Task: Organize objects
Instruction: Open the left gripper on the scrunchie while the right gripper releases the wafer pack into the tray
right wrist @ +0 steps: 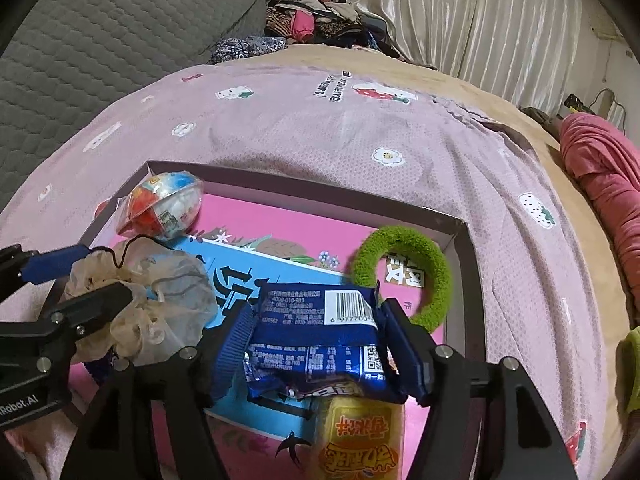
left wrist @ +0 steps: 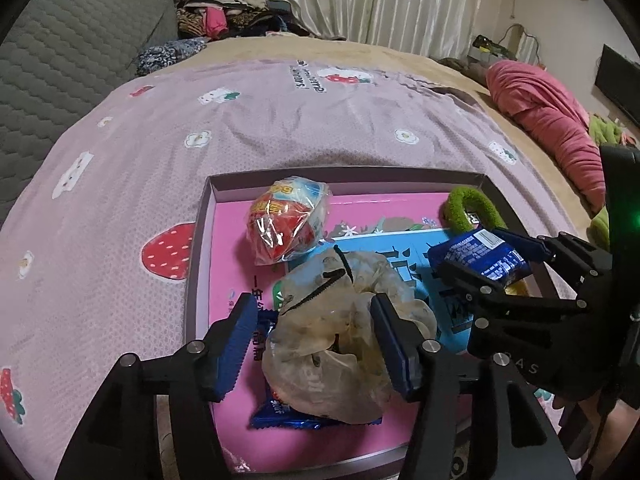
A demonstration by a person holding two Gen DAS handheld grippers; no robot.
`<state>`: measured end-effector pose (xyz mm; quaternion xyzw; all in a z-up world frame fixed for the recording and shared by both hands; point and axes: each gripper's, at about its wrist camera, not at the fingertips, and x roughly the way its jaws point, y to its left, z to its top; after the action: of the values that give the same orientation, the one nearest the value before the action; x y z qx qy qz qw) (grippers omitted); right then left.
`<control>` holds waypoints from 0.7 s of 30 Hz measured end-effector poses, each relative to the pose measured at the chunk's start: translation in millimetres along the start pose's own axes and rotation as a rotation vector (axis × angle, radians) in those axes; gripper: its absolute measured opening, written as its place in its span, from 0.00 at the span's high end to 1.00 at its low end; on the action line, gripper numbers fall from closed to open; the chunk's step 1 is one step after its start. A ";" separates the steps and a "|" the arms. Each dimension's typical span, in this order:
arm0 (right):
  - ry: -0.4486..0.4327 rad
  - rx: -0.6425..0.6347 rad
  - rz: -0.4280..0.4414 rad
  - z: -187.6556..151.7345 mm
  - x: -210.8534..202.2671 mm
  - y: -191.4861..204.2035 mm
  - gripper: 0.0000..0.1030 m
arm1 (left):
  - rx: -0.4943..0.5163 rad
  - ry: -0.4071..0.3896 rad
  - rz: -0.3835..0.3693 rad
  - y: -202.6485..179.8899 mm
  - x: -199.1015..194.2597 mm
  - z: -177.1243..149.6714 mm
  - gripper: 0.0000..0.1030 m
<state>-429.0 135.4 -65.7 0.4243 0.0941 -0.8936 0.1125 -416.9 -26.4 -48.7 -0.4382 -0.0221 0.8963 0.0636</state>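
- Pink strawberry-print bedspread (left wrist: pixel 280 120) carries your shallow box (left wrist: pixel 200 240), already holding a candy ball (left wrist: pixel 286 226) and a green ring (right wrist: pixel 400 276).
- Your left gripper (left wrist: pixel 316 344) has its jaws set around the beige scrunchie (left wrist: pixel 344 340); soft fabric could slip out or drag the blue wrapper underneath.
- Your right gripper (right wrist: pixel 320 350) is clamped on the blue snack packet (right wrist: pixel 316 328) above the box; the grippers sit close and could collide.

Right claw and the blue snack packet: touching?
Touching. The right wrist view shows the right claw with both blue pads pressed into the sides of the blue snack packet, which crumples between them above the pink box.
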 end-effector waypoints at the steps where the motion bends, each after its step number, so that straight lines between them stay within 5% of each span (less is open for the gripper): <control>1: -0.002 -0.001 0.002 -0.1 -0.9 0.3 0.35 | -0.002 0.000 0.003 0.6 -1.0 0.1 0.39; 21: -0.035 -0.006 -0.003 4.7 -33.1 -2.1 0.28 | -0.019 -0.006 0.011 4.1 -25.2 0.1 0.21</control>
<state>-412.7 140.2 -36.8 0.4082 0.0953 -0.9007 0.1140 -402.1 -33.9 -29.3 -0.4361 -0.0285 0.8978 0.0543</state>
